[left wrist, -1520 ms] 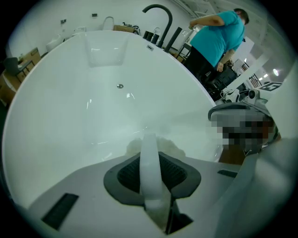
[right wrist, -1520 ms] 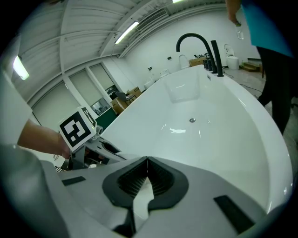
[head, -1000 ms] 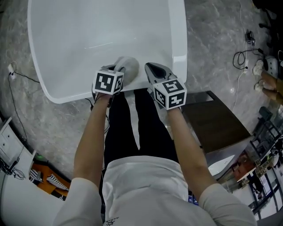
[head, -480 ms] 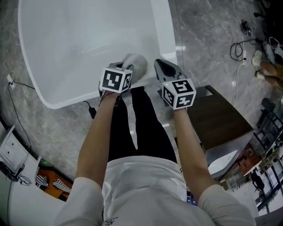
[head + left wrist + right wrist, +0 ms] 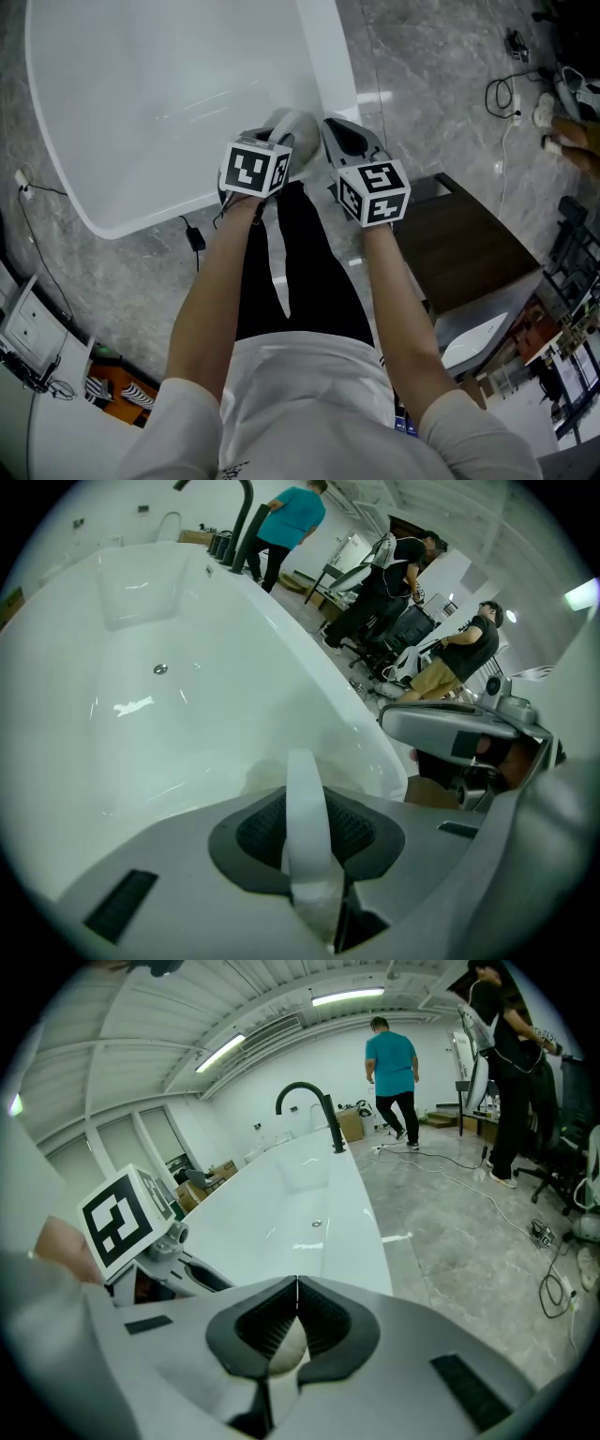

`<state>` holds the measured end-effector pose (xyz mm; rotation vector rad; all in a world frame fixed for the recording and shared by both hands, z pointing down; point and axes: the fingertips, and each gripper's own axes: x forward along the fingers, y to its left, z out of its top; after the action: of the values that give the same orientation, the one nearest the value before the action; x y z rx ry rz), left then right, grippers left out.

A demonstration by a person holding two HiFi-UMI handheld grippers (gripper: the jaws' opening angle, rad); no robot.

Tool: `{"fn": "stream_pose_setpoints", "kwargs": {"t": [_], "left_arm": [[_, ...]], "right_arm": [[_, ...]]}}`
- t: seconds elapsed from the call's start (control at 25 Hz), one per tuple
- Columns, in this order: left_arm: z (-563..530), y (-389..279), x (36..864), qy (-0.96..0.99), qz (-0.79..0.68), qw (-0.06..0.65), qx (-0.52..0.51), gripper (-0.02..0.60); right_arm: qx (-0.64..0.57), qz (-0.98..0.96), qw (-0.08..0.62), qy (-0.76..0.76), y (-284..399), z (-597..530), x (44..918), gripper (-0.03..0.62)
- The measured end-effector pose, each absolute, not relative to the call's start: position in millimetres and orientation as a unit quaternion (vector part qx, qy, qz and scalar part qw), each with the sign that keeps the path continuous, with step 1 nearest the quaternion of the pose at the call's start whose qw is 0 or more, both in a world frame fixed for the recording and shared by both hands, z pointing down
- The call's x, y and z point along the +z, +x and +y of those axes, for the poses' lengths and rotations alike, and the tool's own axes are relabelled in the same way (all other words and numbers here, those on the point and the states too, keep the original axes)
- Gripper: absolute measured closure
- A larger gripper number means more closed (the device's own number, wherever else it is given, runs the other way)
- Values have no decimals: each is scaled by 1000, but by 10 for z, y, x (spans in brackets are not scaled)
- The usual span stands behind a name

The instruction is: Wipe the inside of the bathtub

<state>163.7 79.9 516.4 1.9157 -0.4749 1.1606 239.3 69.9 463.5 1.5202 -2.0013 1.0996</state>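
Note:
The white bathtub (image 5: pixel 178 94) fills the top of the head view; its drain (image 5: pixel 160 669) and black faucet (image 5: pixel 309 1101) show in the gripper views. My left gripper (image 5: pixel 279 139) is over the tub's near rim, shut on a pale cloth (image 5: pixel 295 124). That cloth shows as a white strip (image 5: pixel 306 841) pinched between the dark pads. My right gripper (image 5: pixel 334 131) hangs close beside it at the rim's right corner, its jaws meeting tip to tip (image 5: pixel 297 1281). A pale rounded patch sits behind the right jaws; I cannot tell what it is.
A dark wooden cabinet (image 5: pixel 464 258) stands right of the person's legs. Cables (image 5: pixel 502 89) trail over the grey marble floor at the right, another cable (image 5: pixel 37 202) at the left. People stand beyond the tub's far end (image 5: pixel 392 1058), and others are by chairs (image 5: pixel 459 653).
The two grippers have drawn closer together at the near rim, the right one closing in on the cloth. The tub has slid left in the head view.

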Motion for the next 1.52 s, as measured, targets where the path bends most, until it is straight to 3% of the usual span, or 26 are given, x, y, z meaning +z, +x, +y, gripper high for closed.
{"fn": "stream_pose_setpoints", "kwargs": {"t": [0.28,0.96,1.52], "left_arm": [[790,1680,5209,754,-196,434,452,483],[620,1519,5707,732,-141,457,486,485],[461,1393,6115,717,-131,477,492,485]], "right_arm": [[390,-713,195,549,2480,703,4640,574],[376,-739,220,514,1986,576,4669,575],[373,-738,289,483,1669,444,4963,574]]}}
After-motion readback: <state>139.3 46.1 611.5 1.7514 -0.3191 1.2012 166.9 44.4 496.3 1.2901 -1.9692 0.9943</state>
